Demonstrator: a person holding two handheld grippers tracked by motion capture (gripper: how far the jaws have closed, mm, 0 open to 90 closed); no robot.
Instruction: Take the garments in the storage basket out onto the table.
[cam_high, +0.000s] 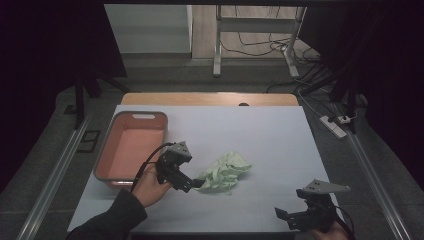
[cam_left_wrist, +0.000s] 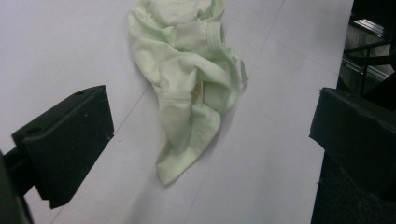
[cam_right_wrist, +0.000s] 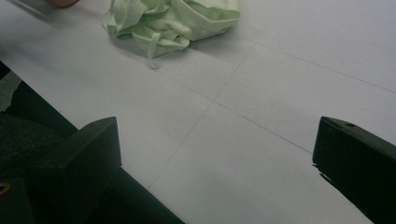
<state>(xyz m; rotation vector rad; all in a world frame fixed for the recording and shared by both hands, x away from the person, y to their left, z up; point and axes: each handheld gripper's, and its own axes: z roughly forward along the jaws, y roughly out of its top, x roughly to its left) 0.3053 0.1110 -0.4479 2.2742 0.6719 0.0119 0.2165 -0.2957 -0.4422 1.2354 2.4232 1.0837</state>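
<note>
No lettering, label, brand mark or number can be read on anything in these views (the pale green cloth (cam_left_wrist: 187, 88) just ahead of the left gripper (cam_left_wrist: 210, 140) carries a small tag-like spot, too blurred to read).

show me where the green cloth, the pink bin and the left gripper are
green cloth (cam_high: 225, 172), high view, middle of the crumpled heap.
pink bin (cam_high: 142, 116), high view, far rim by the handle slot.
left gripper (cam_high: 195, 184), high view, between its open jaw tips at the cloth's edge.
</note>
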